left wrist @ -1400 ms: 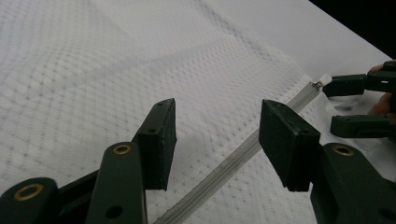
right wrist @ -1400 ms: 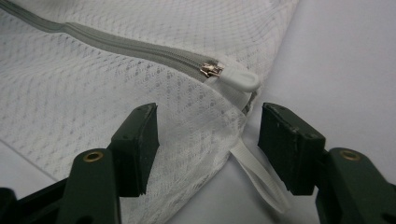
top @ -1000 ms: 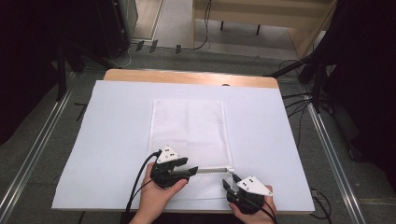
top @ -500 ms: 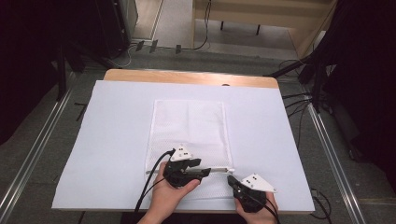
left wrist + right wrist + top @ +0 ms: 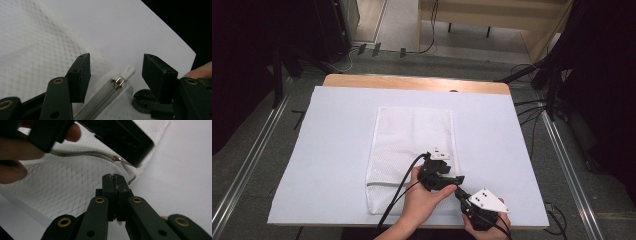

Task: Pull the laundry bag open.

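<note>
A white mesh bag [image 5: 412,140] lies flat on the white table cover [image 5: 327,150], its zipper along the near edge. My left gripper [image 5: 458,179] sits over the bag's near right corner. In the left gripper view it [image 5: 116,67] is open, its jaws either side of the white zipper pull [image 5: 128,71] and the brass slider [image 5: 118,82], not touching them. My right gripper [image 5: 462,194] is just nearer, at the same corner. In the right gripper view it [image 5: 114,178] is shut, apparently pinching the bag's fabric [image 5: 75,177] below the slider [image 5: 117,158].
The table's wooden far edge [image 5: 412,82] shows beyond the cover. Metal rails [image 5: 247,165] run along the floor on both sides. Cables [image 5: 532,107] lie on the floor at the far right. Each gripper trails a black cable [image 5: 399,192] toward the person.
My left gripper has slid right along the bag's near edge, to the zipper pull and close to my right gripper. The right gripper has stayed at the corner.
</note>
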